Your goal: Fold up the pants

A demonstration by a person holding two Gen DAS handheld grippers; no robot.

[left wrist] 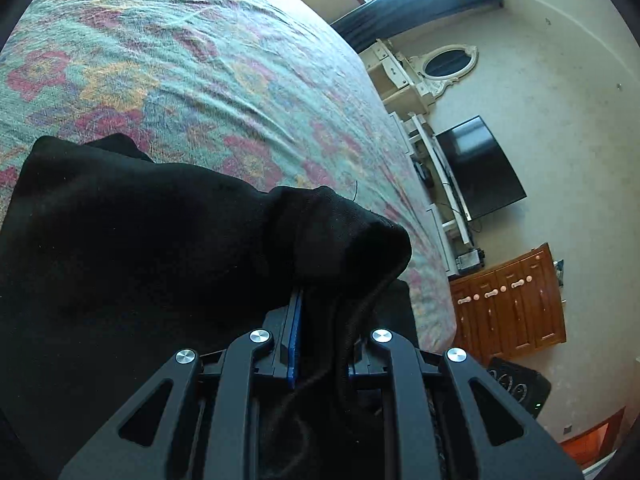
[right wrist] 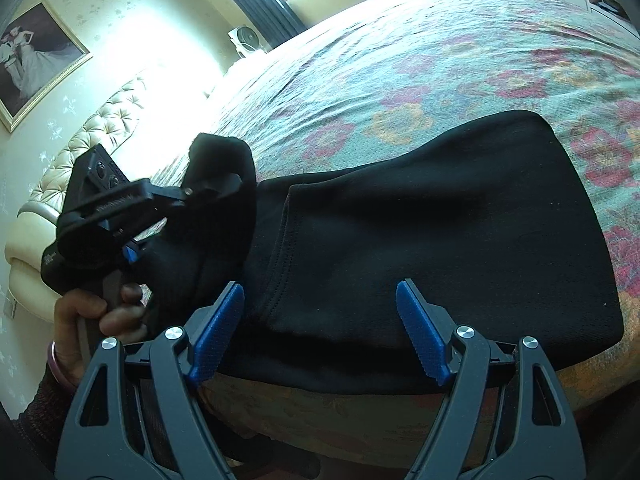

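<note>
Right tongs (right wrist: 320, 300) wide over pants (right wrist: 440, 240) | left tongs (left wrist: 320, 320) clamp pants, fabric hiding fingertips | floral bedspread (right wrist: 400, 80) beneath

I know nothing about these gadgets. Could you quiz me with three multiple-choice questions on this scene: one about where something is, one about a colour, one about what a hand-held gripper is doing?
1. Where do the pants lie?
A. On the flowered bedspread
B. On a wooden floor
C. Over a chair back

2. What colour are the pads on the right hand-held gripper?
A. Red
B. Blue
C. White

3. What is the left hand-held gripper doing?
A. Hanging open above the bed
B. Gripping a pillow
C. Shut on a bunch of the pants

Answers:
1. A: the black cloth spreads across the bedspread near the bed's edge.
2. B: both pads show bright blue against the black arms.
3. C: black cloth is pinched between its fingers, while the right one stands open, holding nothing.
</note>
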